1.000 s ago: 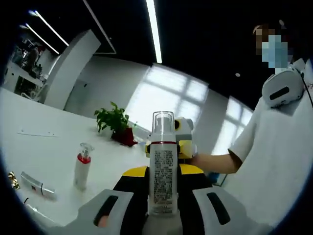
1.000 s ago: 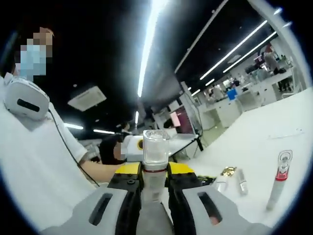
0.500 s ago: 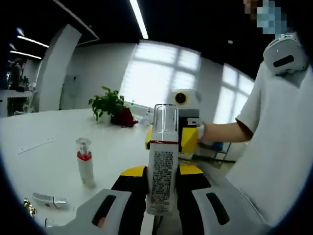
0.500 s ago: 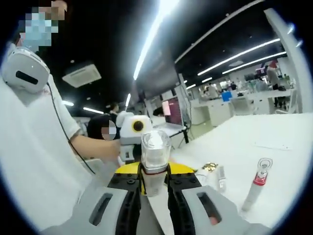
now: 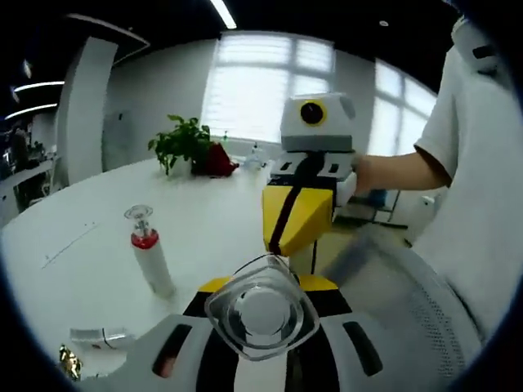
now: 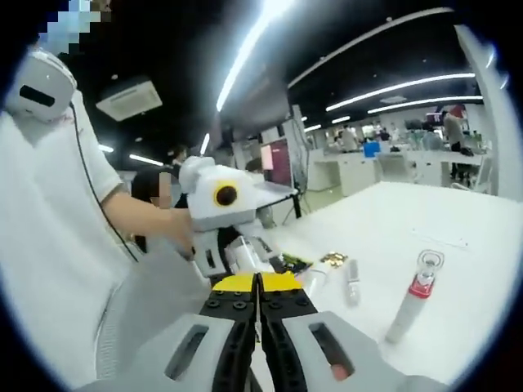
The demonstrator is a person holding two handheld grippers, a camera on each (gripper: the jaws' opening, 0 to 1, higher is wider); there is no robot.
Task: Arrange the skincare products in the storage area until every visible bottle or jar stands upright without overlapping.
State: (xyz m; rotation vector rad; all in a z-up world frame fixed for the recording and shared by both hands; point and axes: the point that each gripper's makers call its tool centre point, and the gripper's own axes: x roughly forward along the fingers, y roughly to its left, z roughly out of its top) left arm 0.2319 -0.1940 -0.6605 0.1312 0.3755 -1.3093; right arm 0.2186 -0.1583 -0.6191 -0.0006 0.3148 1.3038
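Note:
A white bottle with a clear cap (image 5: 261, 316) sits between the jaws of my left gripper (image 5: 266, 287), which is shut on it; the cap points straight at the camera. Just beyond it hangs my right gripper (image 5: 304, 214), yellow jaws together and apart from the bottle. In the right gripper view, my right gripper (image 6: 257, 284) is shut with nothing between its jaws, and the left gripper (image 6: 219, 200) is held by a hand just ahead. A slim white bottle with a red collar (image 5: 149, 254) (image 6: 412, 297) stands upright on the white table (image 5: 212, 224).
A silver tube (image 5: 99, 335) (image 6: 351, 282) and a small gold item (image 5: 69, 360) (image 6: 331, 259) lie on the table near the standing bottle. A potted plant (image 5: 189, 145) stands at the far edge. A person in a white shirt (image 5: 474, 188) is close by.
My right gripper has let go of the bottle's cap, and its jaws have shut empty. The bottle in my left gripper has tipped from upright to pointing at the camera. Both views shifted.

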